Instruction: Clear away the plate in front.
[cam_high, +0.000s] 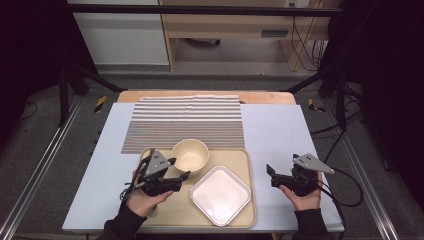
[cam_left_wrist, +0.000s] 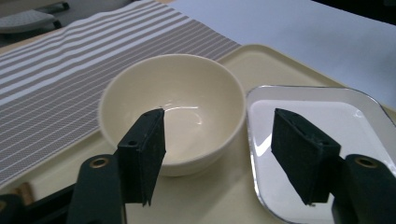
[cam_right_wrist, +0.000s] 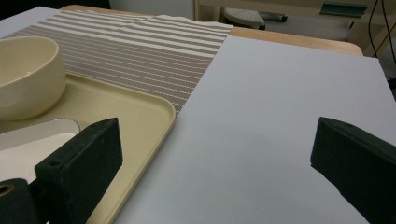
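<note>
Both of the person's hands came in from six o'clock in the high view, each holding a gripper. At about seven o'clock the left gripper (cam_high: 181, 168) hung over the near-left part of a beige tray (cam_high: 247, 165), its jaws parted with nothing between them. At about four o'clock the right gripper (cam_high: 270, 176) sat over the pale blue table cover (cam_high: 275, 130), well apart from the tray, jaws likewise spread and empty. On the tray stood a cream bowl (cam_high: 190, 155) at its far edge, round, glossy and empty, and a white square plate (cam_high: 220, 195) with rounded corners, turned cornerwise and bare, just beside the bowl toward five o'clock. Beyond the tray, at twelve o'clock, lay a brown-and-white striped cloth (cam_high: 185, 120), its near edge tucked under the tray.

Seen from the left gripper view, two black jaws rose from six o'clock, wide apart. Past the left one sat the bowl (cam_left_wrist: 173, 109), empty, with a bright glint at its bottom; at three o'clock lay the plate (cam_left_wrist: 322, 116), white with a shiny rim. Striped cloth (cam_left_wrist: 70, 79) ran off toward ten o'clock.

Seen from the right gripper view, the jaws stood wide at seven and four o'clock over bare table cover (cam_right_wrist: 280, 116). A corner of the tray (cam_right_wrist: 149, 112) showed at eight o'clock, the bowl (cam_right_wrist: 28, 74) at nine o'clock, the cloth (cam_right_wrist: 140, 42) at eleven.
</note>
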